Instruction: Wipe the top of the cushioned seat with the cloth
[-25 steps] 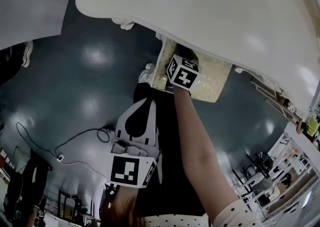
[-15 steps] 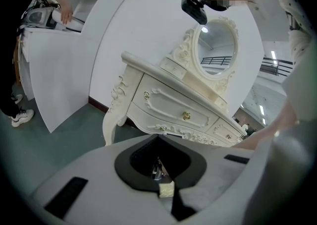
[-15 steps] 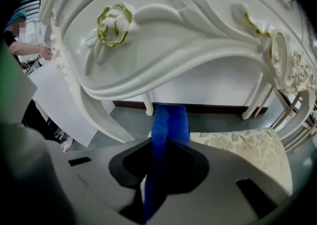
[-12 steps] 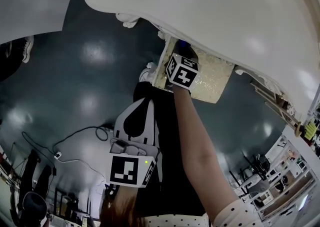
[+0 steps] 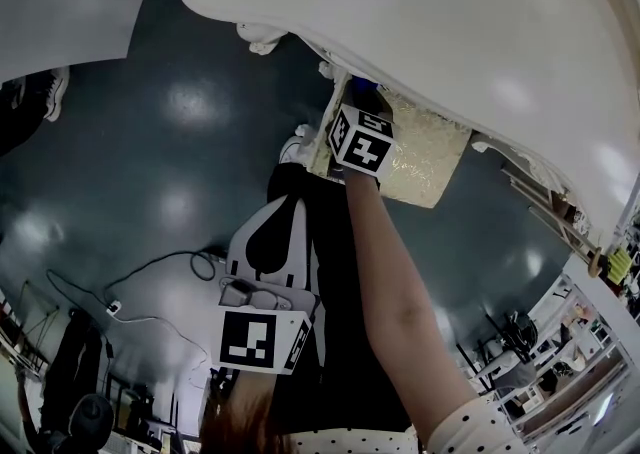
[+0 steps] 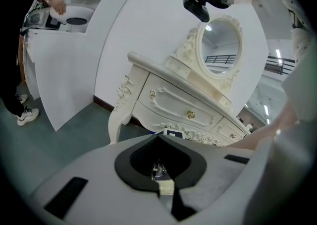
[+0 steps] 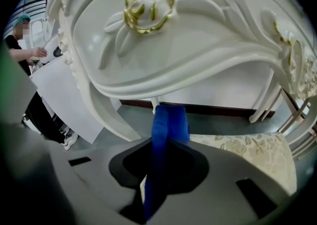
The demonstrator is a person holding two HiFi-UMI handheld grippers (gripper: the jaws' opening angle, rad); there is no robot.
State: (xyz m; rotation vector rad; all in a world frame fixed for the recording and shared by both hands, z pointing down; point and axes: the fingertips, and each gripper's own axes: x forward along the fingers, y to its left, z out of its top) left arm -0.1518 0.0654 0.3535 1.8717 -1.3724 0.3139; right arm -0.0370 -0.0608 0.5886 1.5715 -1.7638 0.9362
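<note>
Between the clenched fingers of our right gripper (image 7: 159,137) we pinch the limp, soft cloth (image 7: 168,117) bunched, seat (image 7: 247,152) just ahead; left gripper (image 6: 159,172) clenched, empty.

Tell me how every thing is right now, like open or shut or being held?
blue cloth: pinched in the right gripper, sticking out past its jaws.
right gripper: shut on the blue cloth.
left gripper: shut, holding nothing.
cushioned seat: partly tucked under the dressing table.
drawers: shut.
mirror: upright on the dressing table.
</note>
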